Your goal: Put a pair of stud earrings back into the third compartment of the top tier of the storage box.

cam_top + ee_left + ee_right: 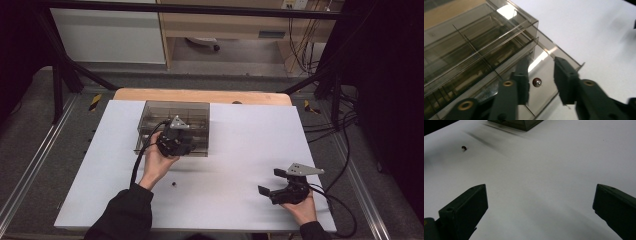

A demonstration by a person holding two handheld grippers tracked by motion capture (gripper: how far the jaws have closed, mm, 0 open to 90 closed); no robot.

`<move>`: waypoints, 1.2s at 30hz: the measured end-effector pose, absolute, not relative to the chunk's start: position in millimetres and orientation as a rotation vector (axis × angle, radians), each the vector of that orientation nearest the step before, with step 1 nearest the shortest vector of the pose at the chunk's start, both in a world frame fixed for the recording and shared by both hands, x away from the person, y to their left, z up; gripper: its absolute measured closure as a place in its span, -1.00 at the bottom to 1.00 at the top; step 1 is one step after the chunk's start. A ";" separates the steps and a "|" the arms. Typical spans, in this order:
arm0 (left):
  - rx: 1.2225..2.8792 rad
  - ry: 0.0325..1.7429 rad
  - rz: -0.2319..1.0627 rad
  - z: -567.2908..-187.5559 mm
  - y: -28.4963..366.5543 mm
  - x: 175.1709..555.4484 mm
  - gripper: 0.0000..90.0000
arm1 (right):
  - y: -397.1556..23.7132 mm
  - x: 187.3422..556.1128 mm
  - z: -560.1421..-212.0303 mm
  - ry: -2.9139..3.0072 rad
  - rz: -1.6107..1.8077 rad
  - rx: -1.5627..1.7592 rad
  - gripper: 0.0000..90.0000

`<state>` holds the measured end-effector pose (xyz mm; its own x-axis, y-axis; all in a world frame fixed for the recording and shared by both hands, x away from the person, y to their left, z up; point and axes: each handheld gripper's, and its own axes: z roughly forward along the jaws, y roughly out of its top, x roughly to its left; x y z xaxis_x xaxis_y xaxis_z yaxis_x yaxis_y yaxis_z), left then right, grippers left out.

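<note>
Left gripper [540, 82] over smoky plastic box [175, 112], jaws apart, nothing clamped. Small bead [537, 82] lying loose in the near tray between them. Second bead [174, 184] on white table [240, 150]. Right gripper [275, 182] wide open, idle. Judged tiny, hard, round, light, prone to rolling: pinch across the middle, gently.

Two hand-held grippers are in use, the left hand-held gripper [186, 148] over the box and the right hand-held gripper [272, 181] near the worktop's front right edge, each with two black jaws. One smoky transparent compartment box [196, 109] stands on the one white worktop [250, 145]. Two small dark beads are countable: one bead [537, 82] lying in the box's near compartment, and one loose bead [173, 184] on the worktop in front of the box
</note>
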<state>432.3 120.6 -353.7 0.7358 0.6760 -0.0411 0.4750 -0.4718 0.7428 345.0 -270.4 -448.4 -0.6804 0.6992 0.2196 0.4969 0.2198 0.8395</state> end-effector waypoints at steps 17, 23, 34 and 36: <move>2.156 0.818 0.426 -352.6 163.6 374.4 -0.48 | -270.7 344.4 -447.9 2.283 1.447 1.146 -0.99; 2.167 0.829 0.410 -362.2 174.5 363.5 -0.61 | -270.6 344.4 -448.2 2.285 1.443 1.145 -0.99; 2.166 0.871 0.379 -388.9 186.6 353.0 -0.82 | -270.4 344.4 -448.4 2.286 1.444 1.145 -0.99; 2.168 0.879 0.373 -393.7 187.9 352.1 -0.83 | -270.5 344.5 -448.4 2.286 1.443 1.142 -0.99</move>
<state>352.1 187.9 -393.7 0.7213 0.6926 -0.0121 0.4728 -0.4795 0.7392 344.5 -270.5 -448.4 -0.6791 0.7006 0.2189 0.4991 0.2220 0.8376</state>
